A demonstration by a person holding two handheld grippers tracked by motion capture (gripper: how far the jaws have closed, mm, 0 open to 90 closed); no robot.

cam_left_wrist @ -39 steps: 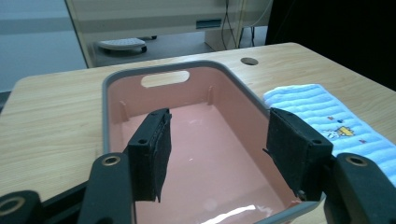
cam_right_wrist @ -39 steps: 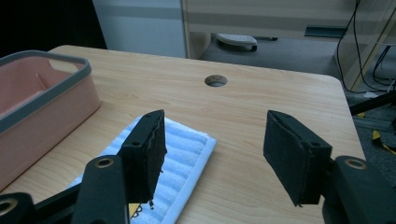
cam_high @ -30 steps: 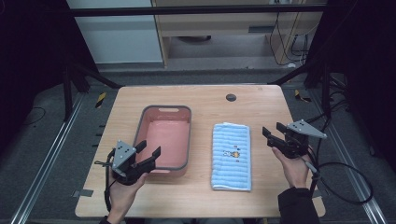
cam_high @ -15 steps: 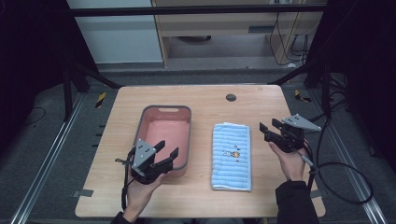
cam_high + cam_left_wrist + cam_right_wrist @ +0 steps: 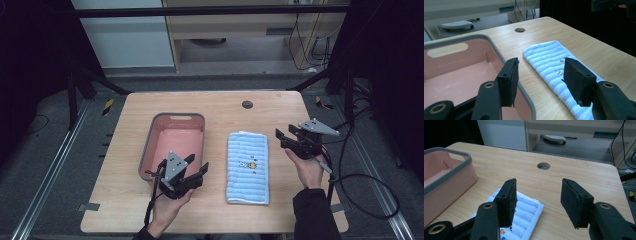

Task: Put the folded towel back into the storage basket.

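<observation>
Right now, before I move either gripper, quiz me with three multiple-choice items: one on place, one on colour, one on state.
1. Where does the folded light-blue striped towel lie?
A. inside the bin
B. on the table right of the bin
C. on the floor

2. What colour is the inside of the grey-rimmed plastic bin?
A. pink
B. green
C. yellow

3. How do the left gripper and right gripper stand?
A. both shut
B. both open, holding nothing
C. one shut on the towel

Answers: 1 B, it lies flat on the wooden table beside the bin; 2 A, its floor is pink; 3 B, both gripper views show gaps between the jaws.
</observation>
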